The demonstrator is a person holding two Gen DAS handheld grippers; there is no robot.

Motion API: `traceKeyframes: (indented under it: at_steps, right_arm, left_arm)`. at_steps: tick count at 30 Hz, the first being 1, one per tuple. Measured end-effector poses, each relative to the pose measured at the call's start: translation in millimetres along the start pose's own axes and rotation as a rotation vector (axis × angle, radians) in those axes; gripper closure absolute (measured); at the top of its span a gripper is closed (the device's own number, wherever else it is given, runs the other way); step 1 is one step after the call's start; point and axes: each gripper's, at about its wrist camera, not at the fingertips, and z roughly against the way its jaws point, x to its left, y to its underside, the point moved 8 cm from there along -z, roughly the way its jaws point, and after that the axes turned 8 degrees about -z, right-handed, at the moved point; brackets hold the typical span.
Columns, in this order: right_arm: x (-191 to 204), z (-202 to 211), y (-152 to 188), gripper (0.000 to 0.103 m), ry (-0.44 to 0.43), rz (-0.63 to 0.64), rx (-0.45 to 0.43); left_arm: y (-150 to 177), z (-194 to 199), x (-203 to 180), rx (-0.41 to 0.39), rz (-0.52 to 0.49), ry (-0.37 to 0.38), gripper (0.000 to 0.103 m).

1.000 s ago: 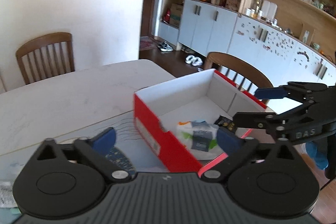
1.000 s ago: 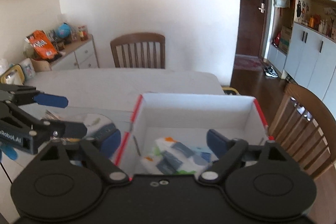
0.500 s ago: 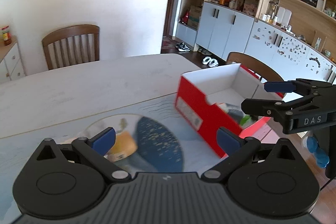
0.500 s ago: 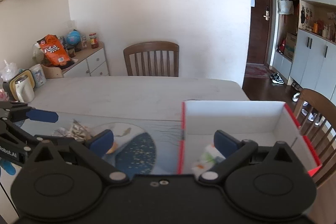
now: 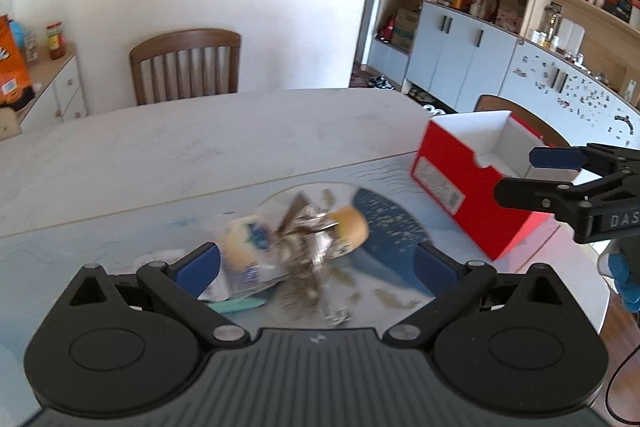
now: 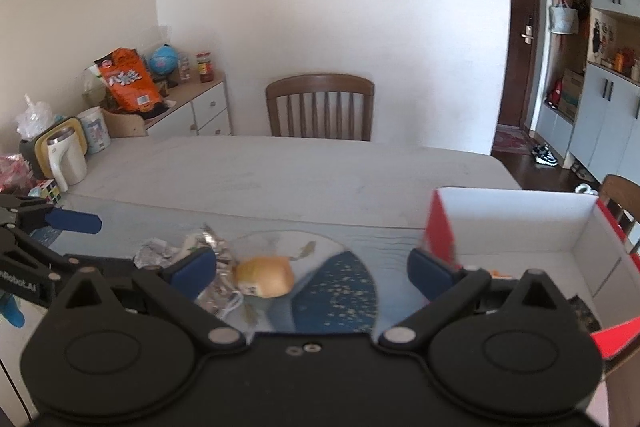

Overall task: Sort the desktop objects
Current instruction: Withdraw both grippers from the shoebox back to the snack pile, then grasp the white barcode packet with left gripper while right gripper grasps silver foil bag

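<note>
Hovering both grippers over the near edge of the table (image 5: pixel 200 147), I am looking down on a blue placemat (image 6: pixel 336 291) with a small heap of things. My left gripper (image 5: pixel 316 263) is standing with its jaws spread wide, and nothing is being pinched; a blurred snack packet (image 5: pixel 248 255) and crumpled foil wrapper (image 5: pixel 312 239) are lying on the mat between its fingers. My right gripper (image 6: pixel 312 271) is likewise spread to its widest and holding nothing, with a small bread roll (image 6: pixel 266 277) sitting on the mat between its fingers, just beside the foil. A red cardboard box (image 5: pixel 460 183) with a white inside is standing open at the table's right edge, partly on the mat's right end, apart from the heap. Something is lying in its near corner, too hidden for me to name.
</note>
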Motion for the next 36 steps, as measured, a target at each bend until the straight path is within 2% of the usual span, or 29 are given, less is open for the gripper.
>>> traceKeyframes:
  at_steps: [5, 9, 14, 20, 29, 32, 36]
  right_arm:
    - [21.0, -12.2, 2.2, 0.001, -0.012, 0.012, 0.015]
    - [37.8, -21.6, 5.9, 0.001, -0.022, 0.029, 0.028]
    - [53.7, -34.2, 13.1, 0.003, -0.03, 0.033, 0.053]
    - [65.3, -47.7, 17.8, 0.004, -0.026, 0.018, 0.073]
    - [77.7, -65.3, 29.6, 0.006, 0.004, 0.038, 0.096]
    - [80.1, -72.8, 34.4, 0.007, 0.011, 0.033, 0.114]
    - [83.9, -83.9, 38.9, 0.007, 0.017, 0.036, 0.135]
  left_arm:
    - [10.6, -0.7, 33.3, 0.015, 0.041, -0.022, 0.0]
    - [18.0, -4.2, 56.3, 0.027, 0.042, -0.057, 0.0]
    - [30.5, -18.7, 78.4, 0.051, 0.028, -0.056, 0.0]
    - [39.8, -37.4, 96.7, 0.058, -0.065, -0.007, 0.0]
    - [41.9, -63.8, 117.0, 0.061, -0.219, 0.128, 0.0]
    - [45.1, -76.5, 120.1, 0.083, -0.266, 0.183, 0.0]
    - [47.7, -90.0, 120.8, 0.082, -0.38, 0.235, 0.0]
